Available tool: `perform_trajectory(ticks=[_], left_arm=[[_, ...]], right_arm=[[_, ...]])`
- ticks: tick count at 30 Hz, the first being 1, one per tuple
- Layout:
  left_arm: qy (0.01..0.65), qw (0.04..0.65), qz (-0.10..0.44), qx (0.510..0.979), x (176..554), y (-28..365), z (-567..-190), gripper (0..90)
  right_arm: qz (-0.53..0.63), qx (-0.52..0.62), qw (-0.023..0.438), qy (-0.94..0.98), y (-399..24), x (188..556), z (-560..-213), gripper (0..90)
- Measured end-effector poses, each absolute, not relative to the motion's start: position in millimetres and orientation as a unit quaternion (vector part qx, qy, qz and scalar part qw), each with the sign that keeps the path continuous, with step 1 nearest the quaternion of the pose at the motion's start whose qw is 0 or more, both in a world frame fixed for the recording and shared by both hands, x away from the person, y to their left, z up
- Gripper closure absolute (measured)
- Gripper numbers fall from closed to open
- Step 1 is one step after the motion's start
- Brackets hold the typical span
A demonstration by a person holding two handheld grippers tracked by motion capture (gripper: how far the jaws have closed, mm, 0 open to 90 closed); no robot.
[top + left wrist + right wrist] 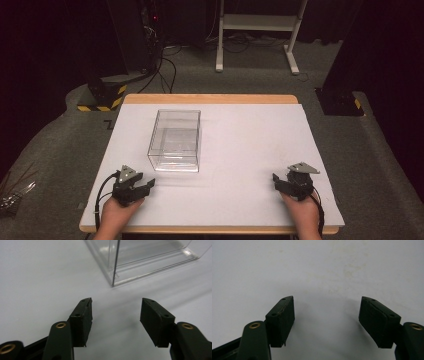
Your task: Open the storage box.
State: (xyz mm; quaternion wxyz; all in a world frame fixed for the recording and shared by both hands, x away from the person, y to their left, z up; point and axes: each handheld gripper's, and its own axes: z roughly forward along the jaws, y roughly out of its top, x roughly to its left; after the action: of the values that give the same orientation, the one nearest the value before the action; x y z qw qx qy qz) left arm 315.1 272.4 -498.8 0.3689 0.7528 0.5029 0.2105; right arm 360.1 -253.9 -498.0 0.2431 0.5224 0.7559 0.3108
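A clear plastic box stands on the white table, left of the middle, and it looks empty. My left gripper rests near the table's front left, just short of the box's near corner. Its jaws stand apart with nothing between them, as the left gripper view shows. My right gripper sits at the front right, pointing inward over bare table. Its jaws are also apart and hold nothing.
The table has a wooden rim at the far edge. Beyond it on the grey floor stand a white frame, black equipment with cables and black stands with yellow stripes.
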Motion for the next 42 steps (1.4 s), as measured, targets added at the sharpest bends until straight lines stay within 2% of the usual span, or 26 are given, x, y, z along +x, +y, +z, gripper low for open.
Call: perform_trajectory(ticks=[7,15,33,42], left_arm=[[0.468,0.446,0.185,0.74,308.3,269.8,-481.9,49.2],[0.448,0.491,0.162,0.73,315.1,259.1,-470.9,55.8],[0.433,0.505,0.176,0.726,337.9,256.2,-463.6,62.6],[0.427,0.52,0.164,0.721,348.8,253.8,-465.7,65.4]], right_arm=[[0.316,0.519,0.232,0.759,-255.3,360.1,-501.3,29.9],[0.318,0.52,0.232,0.758,-255.5,359.8,-501.7,29.8],[0.318,0.519,0.234,0.758,-255.4,359.5,-502.0,29.9],[0.318,0.519,0.234,0.758,-255.4,359.2,-502.1,30.0]])
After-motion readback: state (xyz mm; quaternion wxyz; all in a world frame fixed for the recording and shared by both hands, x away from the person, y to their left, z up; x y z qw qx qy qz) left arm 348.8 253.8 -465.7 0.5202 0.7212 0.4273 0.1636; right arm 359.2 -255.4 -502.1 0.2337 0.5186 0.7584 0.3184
